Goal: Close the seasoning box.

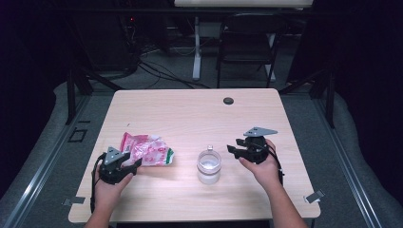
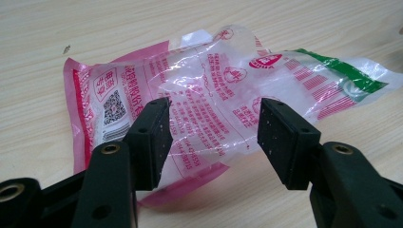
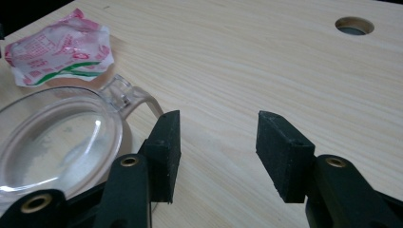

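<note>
A: From the high view, what is on the table (image 1: 190, 114)?

B: One crumpled plastic bag (image 1: 146, 149) at the left and one clear cup (image 1: 209, 165) near the middle, well apart. Two hands hold two grippers: the left gripper (image 1: 135, 163) just beside the bag, the right gripper (image 1: 232, 146) just right of the cup.

A: And the left gripper view?

B: One pink and clear bag (image 2: 214, 90) with a green stripe lies flat on the wood. The left gripper (image 2: 214, 137) has its two jaws apart, the bag's near edge between them, nothing clamped.

A: The right gripper view?

B: The right gripper (image 3: 217, 142) has its jaws spread over bare wood. One cup (image 3: 57, 142) sits beside the left jaw; whether they touch is unclear. One bag (image 3: 57, 47) lies beyond, and one round hole (image 3: 354, 26) marks the far corner.
</note>
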### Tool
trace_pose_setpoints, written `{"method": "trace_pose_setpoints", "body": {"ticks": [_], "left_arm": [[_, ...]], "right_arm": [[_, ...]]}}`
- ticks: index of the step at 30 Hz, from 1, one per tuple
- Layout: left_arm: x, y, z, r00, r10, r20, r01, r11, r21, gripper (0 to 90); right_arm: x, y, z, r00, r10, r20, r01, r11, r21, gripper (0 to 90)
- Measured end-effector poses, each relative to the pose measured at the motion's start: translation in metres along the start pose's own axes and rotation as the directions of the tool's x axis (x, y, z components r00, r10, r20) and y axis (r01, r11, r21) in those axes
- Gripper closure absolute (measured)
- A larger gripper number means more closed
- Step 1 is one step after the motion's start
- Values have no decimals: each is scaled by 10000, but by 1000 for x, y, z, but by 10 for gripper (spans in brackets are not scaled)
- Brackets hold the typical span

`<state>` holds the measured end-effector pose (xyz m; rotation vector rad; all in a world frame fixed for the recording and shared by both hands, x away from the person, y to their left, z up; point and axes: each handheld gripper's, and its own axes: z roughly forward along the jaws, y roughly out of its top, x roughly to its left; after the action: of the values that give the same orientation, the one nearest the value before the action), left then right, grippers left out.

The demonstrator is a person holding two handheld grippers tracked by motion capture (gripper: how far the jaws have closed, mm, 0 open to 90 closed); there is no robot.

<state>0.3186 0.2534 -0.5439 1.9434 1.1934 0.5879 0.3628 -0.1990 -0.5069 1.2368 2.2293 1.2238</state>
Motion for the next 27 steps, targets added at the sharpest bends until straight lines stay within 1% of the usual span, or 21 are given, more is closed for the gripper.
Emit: {"method": "trace_pose_setpoints", "body": {"ticks": [3, 5, 7, 9, 11, 16, 18, 20, 22, 24, 26, 27], "left_arm": [[-1, -1, 3, 10000, 82, -16, -82, 9999, 93, 449], [-1, -1, 4, 10000, 43, 56, -44, 9998, 196, 449], [-2, -1, 5, 9999, -38, 169, 35, 9998, 196, 448], [-3, -1, 5, 9998, -5, 180, 1, 9997, 227, 447], [-4, -1, 6, 9998, 39, 190, -45, 9996, 279, 447], [-6, -1, 8, 9996, 227, 191, -234, 9990, 393, 446], [-8, -1, 10, 9996, 201, 208, -209, 9990, 405, 445], [-8, -1, 10, 9992, 318, 227, -328, 9984, 466, 445], [-9, -1, 10, 9991, 340, 243, -351, 9983, 462, 445], [-9, -1, 10, 9991, 333, 253, -345, 9982, 487, 443], [-9, -1, 11, 9992, 302, 257, -314, 9983, 493, 442], [-9, -1, 11, 9991, 327, 257, -340, 9980, 531, 441]], "right_arm": [[-3, -4, 5, 9998, 41, 188, -43, 9999, 122, 507], [-4, -7, 7, 9996, 119, 263, -122, 9999, 105, 507], [-5, -9, 9, 9994, 163, 311, -166, 9998, 95, 507], [-6, -11, 11, 9989, 184, 431, -189, 9997, 122, 507], [-8, -13, 13, 9989, 280, 364, -286, 9995, 139, 507], [-9, -16, 17, 9981, 394, 474, -404, 9990, 214, 504], [-10, -18, 19, 9979, 424, 486, -437, 9987, 259, 502], [-11, -19, 20, 9971, 481, 595, -497, 9984, 256, 499], [-12, -21, 22, 9963, 600, 608, -612, 9980, 179, 498], [-12, -23, 24, 9953, 643, 729, -664, 9974, 277, 497], [-13, -25, 26, 9955, 684, 659, -706, 9970, 320, 490], [-13, -26, 28, 9949, 682, 743, -710, 9969, 352, 487]]}}
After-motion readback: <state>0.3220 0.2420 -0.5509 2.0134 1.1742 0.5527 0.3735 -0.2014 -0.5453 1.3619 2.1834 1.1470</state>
